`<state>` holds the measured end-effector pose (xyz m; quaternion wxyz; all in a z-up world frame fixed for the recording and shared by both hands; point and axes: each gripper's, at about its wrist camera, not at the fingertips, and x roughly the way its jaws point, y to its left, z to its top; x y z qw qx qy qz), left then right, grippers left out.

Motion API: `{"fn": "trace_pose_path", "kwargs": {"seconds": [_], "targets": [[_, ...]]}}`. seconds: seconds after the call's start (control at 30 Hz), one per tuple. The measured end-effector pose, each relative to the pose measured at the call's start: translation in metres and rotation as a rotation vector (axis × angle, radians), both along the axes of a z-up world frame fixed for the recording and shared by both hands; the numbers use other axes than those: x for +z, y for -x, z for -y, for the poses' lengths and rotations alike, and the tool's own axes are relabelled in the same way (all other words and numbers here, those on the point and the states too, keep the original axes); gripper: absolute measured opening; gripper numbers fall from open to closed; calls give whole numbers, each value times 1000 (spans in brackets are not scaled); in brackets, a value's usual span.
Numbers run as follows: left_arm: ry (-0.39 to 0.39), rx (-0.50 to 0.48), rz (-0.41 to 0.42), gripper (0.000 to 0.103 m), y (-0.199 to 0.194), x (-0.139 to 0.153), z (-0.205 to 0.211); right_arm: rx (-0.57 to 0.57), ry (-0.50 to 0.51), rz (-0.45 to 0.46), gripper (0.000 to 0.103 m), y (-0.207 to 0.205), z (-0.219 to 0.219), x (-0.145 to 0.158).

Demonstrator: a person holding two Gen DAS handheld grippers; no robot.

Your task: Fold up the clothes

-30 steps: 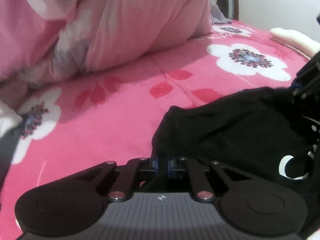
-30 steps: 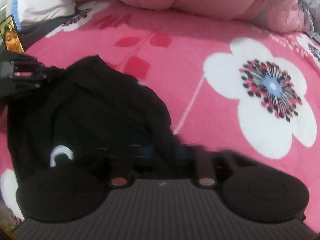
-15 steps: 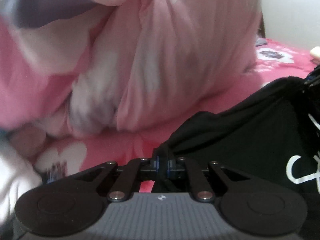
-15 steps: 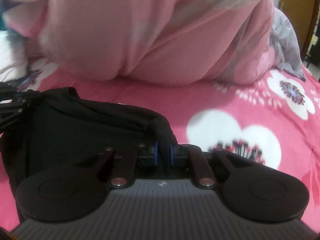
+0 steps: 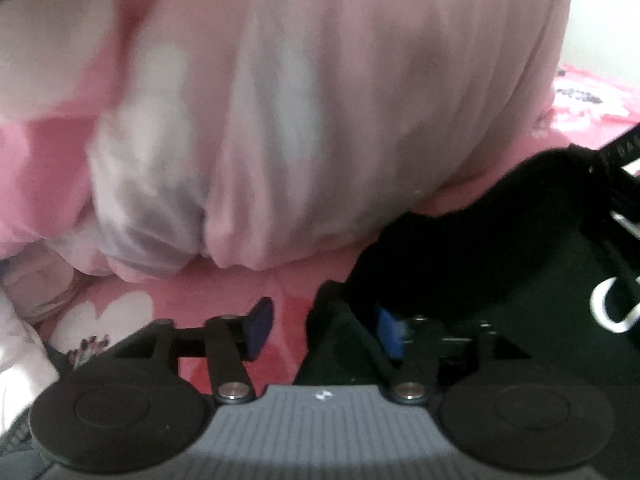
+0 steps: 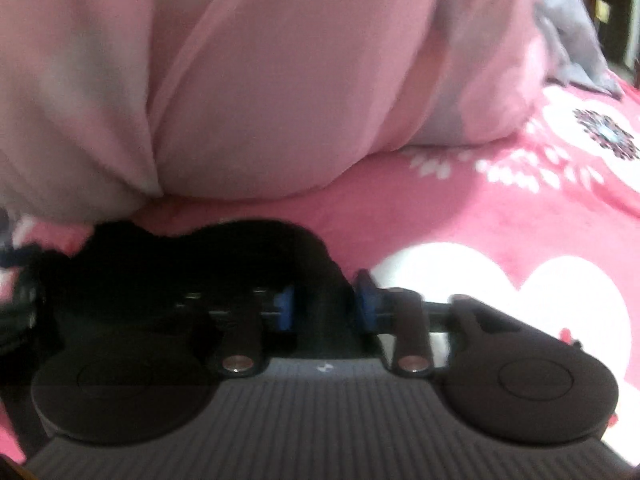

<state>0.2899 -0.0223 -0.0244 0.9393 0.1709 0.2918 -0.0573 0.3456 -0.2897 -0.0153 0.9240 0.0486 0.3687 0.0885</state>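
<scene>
we've got the black garment (image 5: pixel 500 248) lying on the bed w/ the pink flowered blanket (image 6: pixel 460 216), bunched just ahead of both grippers, w/ a big pale pink duvet (image 5: pixel 320 120) heaped right behind it. left gripper (image 5: pixel 324 328): jaws spread wide, the left blue pad (image 5: pixel 260 326) bare over the blanket, cloth draped over the right pad's side and sitting in the gap but not pinched. right gripper (image 6: pixel 326 306): jaws also parted, a fold of the black fabric between the two blue pads, one pad (image 6: pixel 366 304) showing clear of it on the right; nothing clamped as far as we can tell. so both look to be holding nothing, cloth just resting in/around them. pics are blurry so edge detail is poor. white print (image 5: pixel 612 312) shows on the garment to the far right of the left gripper, prob. the front face up there. handling: it's soft, limp, light knit, prob. a tee; it'll sag and crumple the moment it's lifted, won't hold a crease by itself, and the plush blanket will drag on it rather than let it slide. not fragile, not slippery. best hold imo: pinch a hem or seam edge, both layers together, one gripper per corner, so it hangs flat betw. us; grabbing mid-panel just makes a bunch. which fold stage this is we can't tell: fits cloth just laid down after a fold, or about to be taken up.
</scene>
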Motion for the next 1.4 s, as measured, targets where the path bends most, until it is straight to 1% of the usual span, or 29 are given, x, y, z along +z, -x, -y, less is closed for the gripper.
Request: {"fn": "trace_pose_path", "kwargs": {"seconds": [0.03, 0.1, 0.2, 0.27, 0.37, 0.43, 0.57, 0.6, 0.63, 0.67, 0.7, 0.77, 0.8, 0.83, 0.87, 0.9, 0.93, 0.97, 1.0, 1.03, 1.07, 1.1, 1.13, 1.2, 1.23, 1.3, 1.4], "targets": [[10, 0, 8, 68, 7, 6, -3, -16, -12, 25, 51, 7, 6, 9], [30, 3, 19, 71, 23, 20, -9, -36, -41, 70, 56, 28, 20, 31], [65, 7, 31, 74, 49, 40, -18, -37, -111, 109, 60, 77, 43, 67], [108, 3, 17, 74, 73, 53, -25, -31, -160, 116, 63, 120, 55, 85], [198, -25, -38, 74, 113, 64, -27, -4, -228, 92, 69, 195, 65, 95], [255, -44, -88, 74, 137, 60, -26, 11, -243, 51, 73, 240, 61, 84], [391, -109, -209, 70, 185, 43, -13, 3, -198, 4, 73, 298, 37, 51], [422, -120, -239, 64, 190, 37, -8, 1, -187, -8, 72, 312, 31, 43], [453, -131, -269, 55, 195, 31, -3, -1, -176, -20, 72, 327, 25, 34], [478, -139, -294, 51, 200, 26, 2, -2, -165, -32, 71, 341, 18, 26], [493, -142, -312, 44, 203, 20, 7, -4, -154, -43, 71, 356, 12, 18], [510, -127, -328, 37, 199, 11, 13, -8, -132, -67, 71, 385, 0, 2], [516, -116, -332, 32, 194, 6, 15, -8, -108, -70, 67, 393, -5, -4], [521, -104, -335, 29, 190, 2, 17, -6, -66, -58, 58, 393, -9, -5], [527, -93, -338, 28, 185, -3, 20, -4, -35, -52, 54, 392, -13, -5], [541, -76, -340, 27, 180, -6, 21, -5, -31, -54, 48, 391, -14, -3], [565, -57, -345, 26, 174, -8, 20, -5, -46, -60, 36, 390, -14, -1], [588, -47, -358, 26, 168, -10, 19, -3, -70, -71, 29, 389, -13, 0], [605, -37, -367, 26, 163, -12, 19, -1, -99, -84, 14, 387, -11, 1], [614, -29, -371, 25, 159, -14, 20, -5, -134, -100, 7, 384, -8, 0], [624, -20, -375, 22, 156, -15, 20, -17, -167, -115, 7, 382, -5, -2], [630, -14, -380, 12, 153, -16, 20, -27, -218, -131, 6, 381, -1, -2], [634, -11, -387, 1, 152, -15, 18, -31, -297, -149, 5, 381, 4, -2], [646, -6, -396, 0, 156, -10, 13, -40, -454, -184, 3, 380, 12, 0], [649, 3, -388, 0, 161, -5, 8, -38, -534, -200, 3, 380, 16, 1], [654, 16, -364, 0, 166, 7, -6, -12, -688, -225, 3, 378, 19, 3], [665, 39, -317, 0, 168, 26, -30, 40, -871, -268, 3, 375, 11, -1]]}}
